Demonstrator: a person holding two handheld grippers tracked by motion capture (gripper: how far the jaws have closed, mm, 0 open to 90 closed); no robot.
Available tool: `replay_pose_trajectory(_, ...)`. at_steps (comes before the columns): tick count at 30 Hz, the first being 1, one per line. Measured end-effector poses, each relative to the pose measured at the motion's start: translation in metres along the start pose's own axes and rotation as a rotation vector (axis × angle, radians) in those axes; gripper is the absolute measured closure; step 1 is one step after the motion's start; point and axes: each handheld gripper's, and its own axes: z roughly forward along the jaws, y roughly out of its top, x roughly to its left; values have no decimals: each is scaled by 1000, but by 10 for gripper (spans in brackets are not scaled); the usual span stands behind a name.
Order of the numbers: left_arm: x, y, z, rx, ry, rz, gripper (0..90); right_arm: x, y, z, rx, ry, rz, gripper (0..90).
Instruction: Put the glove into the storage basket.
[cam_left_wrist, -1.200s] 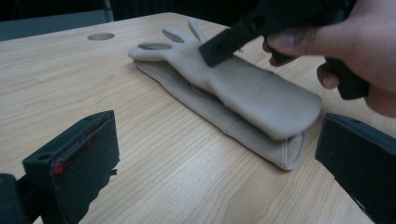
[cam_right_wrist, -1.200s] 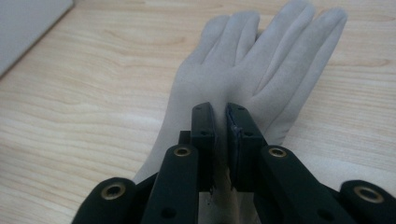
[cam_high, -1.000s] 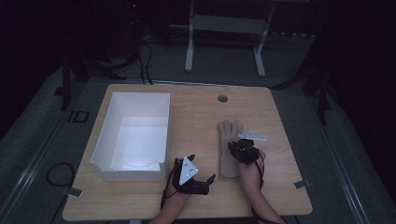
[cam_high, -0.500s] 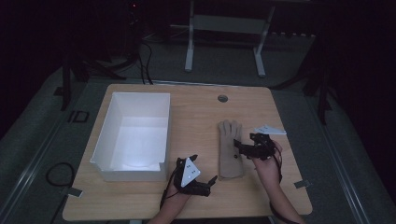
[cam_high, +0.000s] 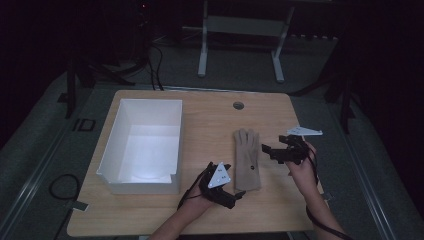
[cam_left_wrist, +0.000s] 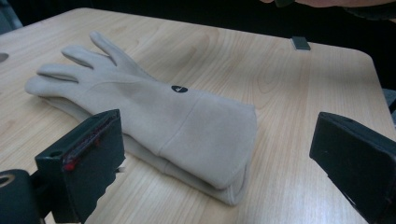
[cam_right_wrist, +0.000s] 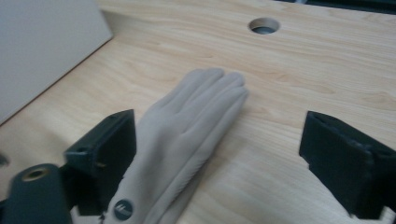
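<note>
Your beige glove (cam_high: 247, 159) lies flat on the counter (cam_high: 210, 120), right of the white bin (cam_high: 145, 145). Your left claw (cam_high: 235, 196) gapes empty at its cuff; your right claw (cam_high: 270, 150) gapes empty beside its fingers.
</note>
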Motion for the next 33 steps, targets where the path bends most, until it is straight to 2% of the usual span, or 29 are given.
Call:
replay_pose_trajectory(2,2,3,4,23,-36,18,64,-4,-1,2,1,39,29,102)
replay_pose_trajectory(3,3,4,6,34,-53,30,64,-5,-2,4,-7,31,32,102)
replay_pose_trajectory(5,3,5,11,65,-75,61,81,-7,-3,7,6,49,41,103)
replay_pose_trajectory(7,3,6,15,82,-105,76,135,-9,-3,11,13,59,44,133)
replay_pose_trajectory(8,2,6,17,92,-113,92,151,-10,-3,14,16,48,42,144)
replay_pose_trajectory(10,0,6,21,114,-134,118,180,-14,-2,20,23,60,61,174)
replay_pose_trajectory(11,-1,5,23,124,-146,132,213,-15,-2,23,24,48,60,218)
replay_pose_trajectory(15,-1,4,31,183,-187,165,326,-22,-4,39,46,68,103,282)
replay_pose_trajectory(16,0,3,33,195,-196,164,337,-23,-5,43,51,69,111,283)
replay_pose_trajectory(18,1,2,36,217,-194,167,376,-25,-6,52,64,108,142,299)
replay_pose_trajectory(24,5,0,45,259,-201,157,414,-24,-6,80,121,116,178,292)
replay_pose_trajectory(28,8,0,48,273,-196,146,445,-21,-8,96,156,129,181,285)
replay_pose_trajectory(33,12,0,51,278,-193,144,475,-16,-7,105,185,141,156,306)
